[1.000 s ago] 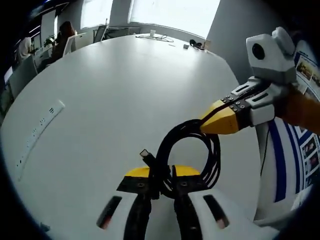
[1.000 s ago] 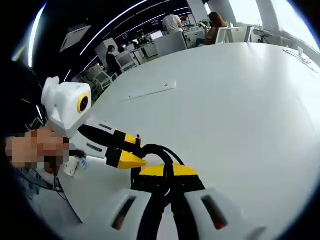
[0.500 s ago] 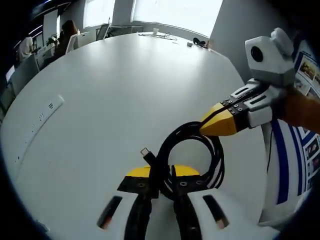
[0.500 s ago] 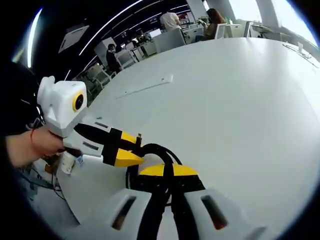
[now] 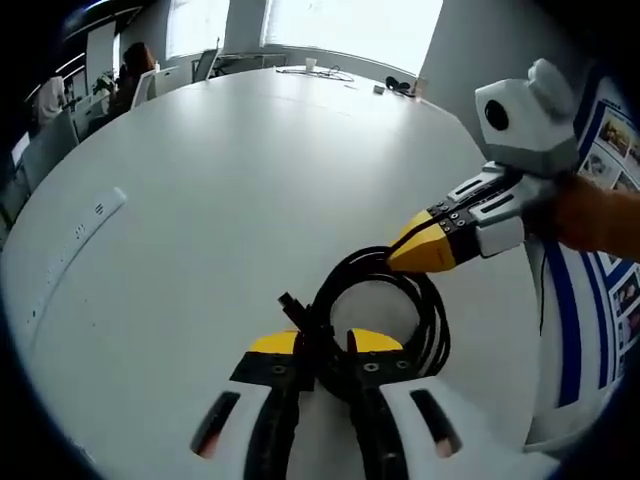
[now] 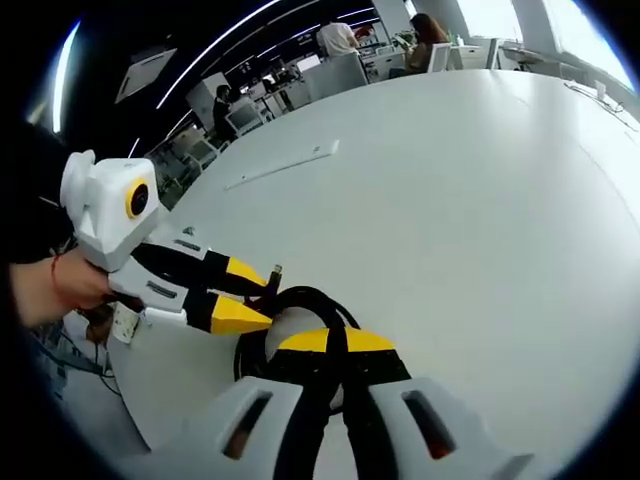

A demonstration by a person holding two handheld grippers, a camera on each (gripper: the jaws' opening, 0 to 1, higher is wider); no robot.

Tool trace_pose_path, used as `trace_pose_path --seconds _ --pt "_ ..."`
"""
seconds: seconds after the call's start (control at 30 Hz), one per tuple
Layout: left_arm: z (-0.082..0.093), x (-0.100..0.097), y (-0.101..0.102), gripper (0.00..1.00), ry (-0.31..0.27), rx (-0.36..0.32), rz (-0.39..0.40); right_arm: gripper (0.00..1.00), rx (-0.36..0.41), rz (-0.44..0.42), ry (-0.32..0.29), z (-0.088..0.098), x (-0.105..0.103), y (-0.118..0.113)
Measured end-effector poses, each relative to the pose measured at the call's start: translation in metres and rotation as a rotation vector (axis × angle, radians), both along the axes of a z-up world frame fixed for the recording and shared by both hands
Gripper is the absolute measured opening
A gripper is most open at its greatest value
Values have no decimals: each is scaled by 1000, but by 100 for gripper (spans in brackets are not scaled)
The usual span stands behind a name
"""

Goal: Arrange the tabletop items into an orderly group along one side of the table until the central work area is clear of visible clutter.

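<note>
Left gripper (image 5: pixel 325 345) and right gripper (image 6: pixel 336 342) each have jaws clamped on the coiled black cable (image 5: pixel 432 318), at 6 o'clock on the white round table (image 5: pixel 230 190).

Both tongs, left (image 5: pixel 326 345) and right (image 5: pixel 415 253), pinch one coiled black cable (image 5: pixel 385 310) over the white table (image 5: pixel 230 190).

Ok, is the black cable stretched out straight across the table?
No, the black cable is wound into a loop on the white table, gripped by both the left gripper and right gripper.
</note>
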State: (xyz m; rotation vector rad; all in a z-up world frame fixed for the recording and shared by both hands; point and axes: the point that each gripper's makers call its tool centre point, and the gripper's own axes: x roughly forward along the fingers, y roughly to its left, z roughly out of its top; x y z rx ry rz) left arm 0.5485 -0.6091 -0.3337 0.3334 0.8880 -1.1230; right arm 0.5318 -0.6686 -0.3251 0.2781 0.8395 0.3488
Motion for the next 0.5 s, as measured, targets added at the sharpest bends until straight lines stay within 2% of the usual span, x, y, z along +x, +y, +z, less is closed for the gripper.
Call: trace_pose_path --seconds 0.37,0.5 --pt "2 0 -1 19 -2 -6 -1 1 -44 25 -14 0 -1 0" --pt "2 1 -1 21 -4 -7 0 7 -45 20 -29 1 0 -1"
